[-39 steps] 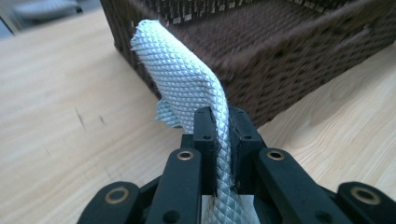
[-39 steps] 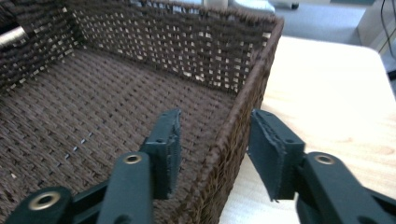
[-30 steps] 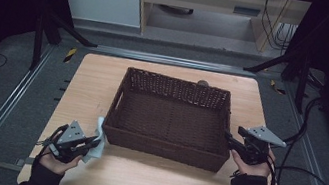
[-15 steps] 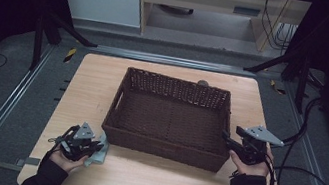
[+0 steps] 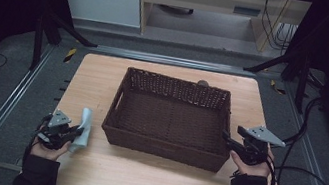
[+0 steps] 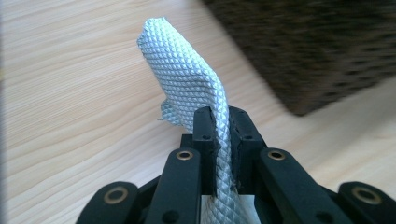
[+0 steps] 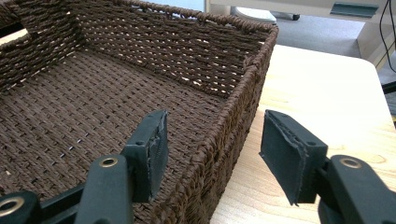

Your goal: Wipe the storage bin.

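Left gripper [image 5: 75, 132] is pinching a pale woven cloth [image 6: 187, 79] between closed jaws near the tabletop's [image 5: 147, 181] front left corner, the free end standing up beyond the jaws, apparently so it can be carried to the wicker basket [image 5: 163, 145] just beside it. Right gripper [image 7: 210, 149] is straddling the basket's right wall with jaws spread, one inside and one outside (probably readying to steady the basket), gripping nothing yet. The basket is sitting mid-table, its floor bare.

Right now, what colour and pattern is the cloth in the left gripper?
The cloth is pale grey-white with a fine diamond weave, clearest in the left gripper view.
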Tool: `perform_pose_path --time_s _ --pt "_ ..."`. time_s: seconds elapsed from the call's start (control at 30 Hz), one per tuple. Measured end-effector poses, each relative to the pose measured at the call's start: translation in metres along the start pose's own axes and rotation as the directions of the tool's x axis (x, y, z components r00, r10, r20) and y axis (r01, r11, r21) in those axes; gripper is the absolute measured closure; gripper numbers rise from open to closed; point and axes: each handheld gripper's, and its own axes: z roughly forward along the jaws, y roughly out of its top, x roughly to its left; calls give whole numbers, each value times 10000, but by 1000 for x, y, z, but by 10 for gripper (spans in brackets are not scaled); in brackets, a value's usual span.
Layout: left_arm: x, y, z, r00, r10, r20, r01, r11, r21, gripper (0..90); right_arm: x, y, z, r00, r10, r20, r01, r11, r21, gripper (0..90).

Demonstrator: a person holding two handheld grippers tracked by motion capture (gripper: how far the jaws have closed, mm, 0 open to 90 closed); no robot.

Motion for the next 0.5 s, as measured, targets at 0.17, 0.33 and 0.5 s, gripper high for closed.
perform_pose_path --time_s 0.17,0.33,0.5 --pt "16 -6 4 9978 -499 -436 513 9982 322 820 0 0 1 10000 -16 24 16 10000 23 403" --pt "23 -9 10 9954 -653 -697 704 9949 722 814 0 -1 1 10000 -29 21 29 10000 66 402" --pt "23 -11 20 9950 -482 -878 602 9884 1394 772 1 -1 2 9999 -132 39 132 9999 72 402"
